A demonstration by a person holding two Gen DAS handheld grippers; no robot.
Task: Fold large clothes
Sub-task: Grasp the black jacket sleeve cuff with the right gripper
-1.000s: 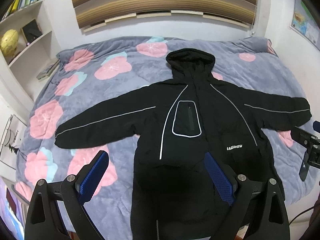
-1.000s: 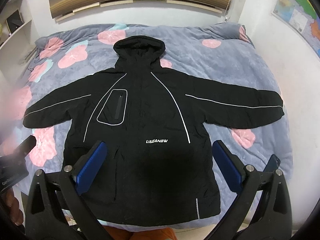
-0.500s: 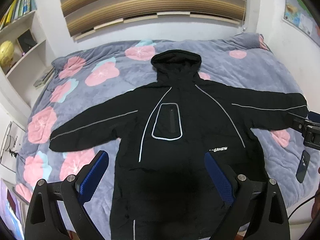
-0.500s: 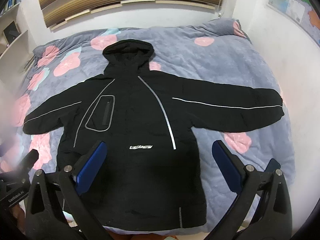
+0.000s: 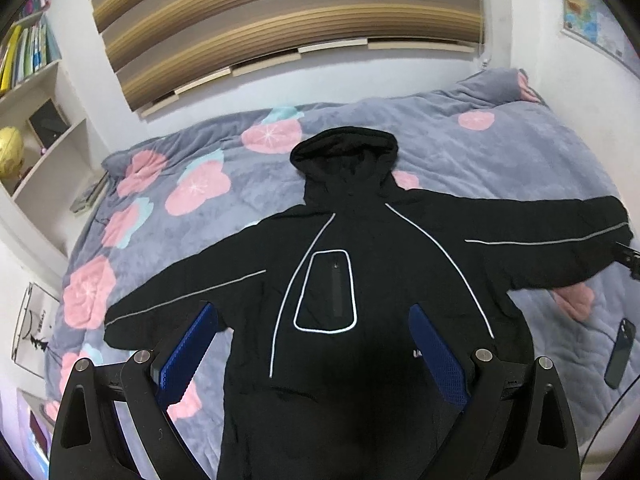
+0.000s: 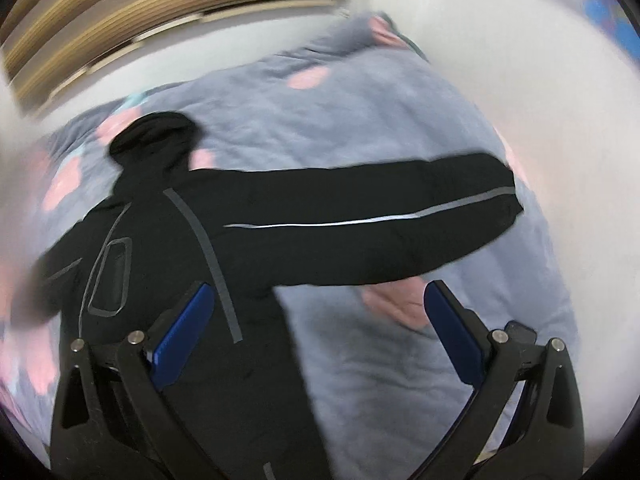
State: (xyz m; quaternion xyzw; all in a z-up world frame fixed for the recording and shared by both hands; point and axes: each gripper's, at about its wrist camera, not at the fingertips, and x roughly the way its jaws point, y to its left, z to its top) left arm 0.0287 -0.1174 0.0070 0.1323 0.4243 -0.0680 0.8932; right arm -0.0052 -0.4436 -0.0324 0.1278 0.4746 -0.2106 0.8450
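Note:
A black hooded jacket (image 5: 360, 272) with grey reflective stripes lies flat, front up, on the bed, both sleeves spread out sideways. My left gripper (image 5: 312, 344) hovers open above its lower chest and left underarm, nothing between the blue pads (image 5: 188, 356). In the blurred right wrist view the same jacket (image 6: 192, 264) fills the left half, and its right sleeve (image 6: 400, 216) stretches across the middle. My right gripper (image 6: 320, 332) is open above the bedspread just below that sleeve's underarm, holding nothing.
The bed carries a grey-purple bedspread (image 5: 500, 160) with pink flowers. A dark phone (image 5: 619, 352) lies on it near the right edge. White shelves (image 5: 44, 128) stand on the left, a wall with a map (image 5: 592, 28) on the right, striped blinds (image 5: 280, 20) behind.
Both cameras have swung: the left one moved closer over the jacket's chest, the right one turned quickly rightward toward the right sleeve, blurring its view. Both grippers stay open.

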